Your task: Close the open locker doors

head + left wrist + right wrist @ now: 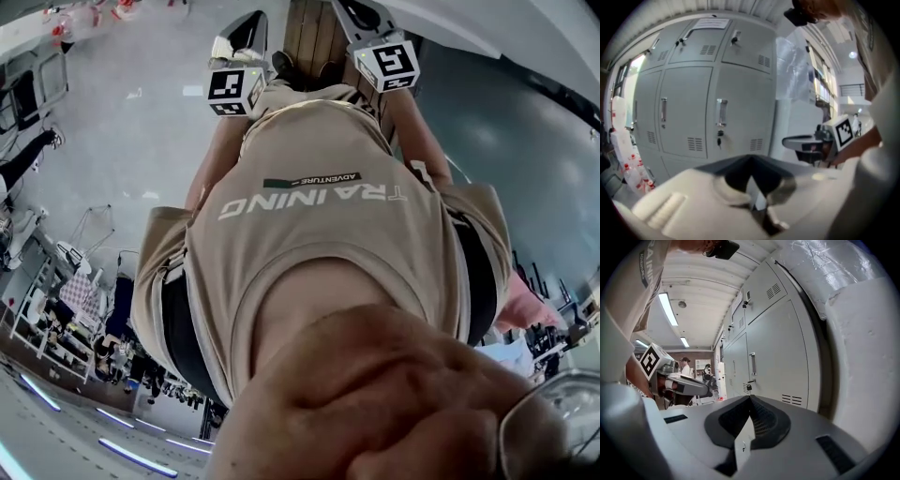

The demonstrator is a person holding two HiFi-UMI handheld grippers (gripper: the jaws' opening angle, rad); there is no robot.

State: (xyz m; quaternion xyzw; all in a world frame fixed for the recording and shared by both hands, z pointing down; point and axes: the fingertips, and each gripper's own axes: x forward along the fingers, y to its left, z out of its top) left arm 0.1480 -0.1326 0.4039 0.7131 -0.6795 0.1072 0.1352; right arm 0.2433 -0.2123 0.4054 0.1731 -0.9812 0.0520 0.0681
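Left gripper view: left gripper (pixel 751 164) fingers together, empty | right gripper (pixel 750 401) fingers together, empty | lockers (pixel 689 112): visible doors shut

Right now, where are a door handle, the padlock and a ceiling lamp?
door handle (pixel 721 112), left gripper view, bar middle
padlock (pixel 748 387), right gripper view, body
ceiling lamp (pixel 668 309), right gripper view, tube middle

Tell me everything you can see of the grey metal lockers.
The grey metal lockers form a tall bank of stacked rows, looking like painted steel. Each door carries a vertical silver handle and small louvred vents; something dark, perhaps a key, hangs under one handle. Every door in view looks shut.
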